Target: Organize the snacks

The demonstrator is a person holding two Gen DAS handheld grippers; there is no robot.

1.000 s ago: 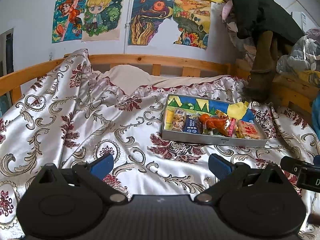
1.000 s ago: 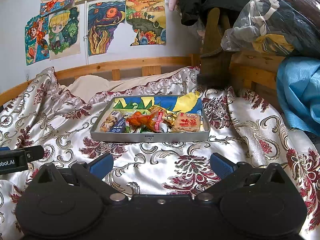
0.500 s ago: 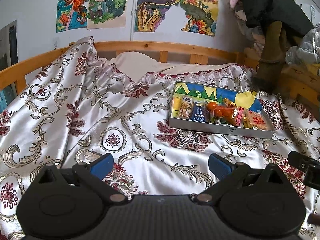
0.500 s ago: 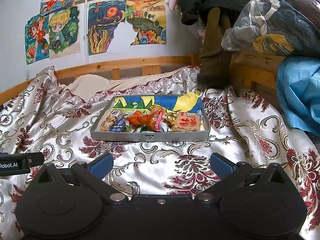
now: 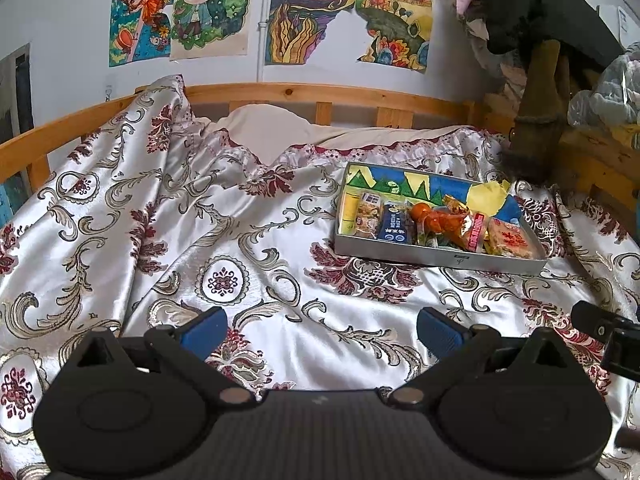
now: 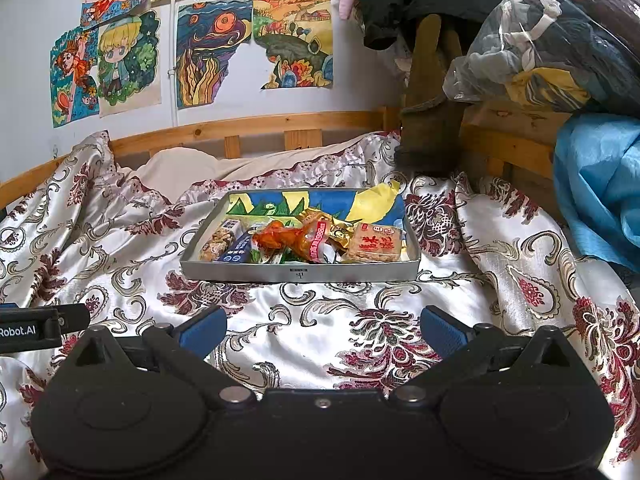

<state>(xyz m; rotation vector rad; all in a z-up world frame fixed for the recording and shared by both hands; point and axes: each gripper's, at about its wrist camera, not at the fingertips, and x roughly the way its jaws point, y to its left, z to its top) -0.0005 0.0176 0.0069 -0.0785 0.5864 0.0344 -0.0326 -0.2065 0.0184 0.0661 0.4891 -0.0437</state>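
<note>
A shallow grey tray [image 6: 300, 274] with a painted bottom lies on the patterned bed cover and holds several snack packets: an orange-red packet [image 6: 294, 240], a square cracker pack [image 6: 374, 244] and a blue packet [image 6: 238, 250]. The tray also shows in the left wrist view [image 5: 440, 258], to the right. My right gripper [image 6: 322, 330] is open and empty, just short of the tray's front wall. My left gripper [image 5: 320, 330] is open and empty over the bed cover, left of the tray and further back from it.
A wooden bed rail [image 6: 280, 122] runs behind the bed under wall drawings. A blue cloth [image 6: 600, 184] and a bag of clothes [image 6: 552, 40] are piled at the right. The bed cover [image 5: 160, 220] bunches in folds at the left.
The left gripper has tilted and shifted left, so the tray sits further right and lower in its view. The right gripper has barely moved. Both stay open.
</note>
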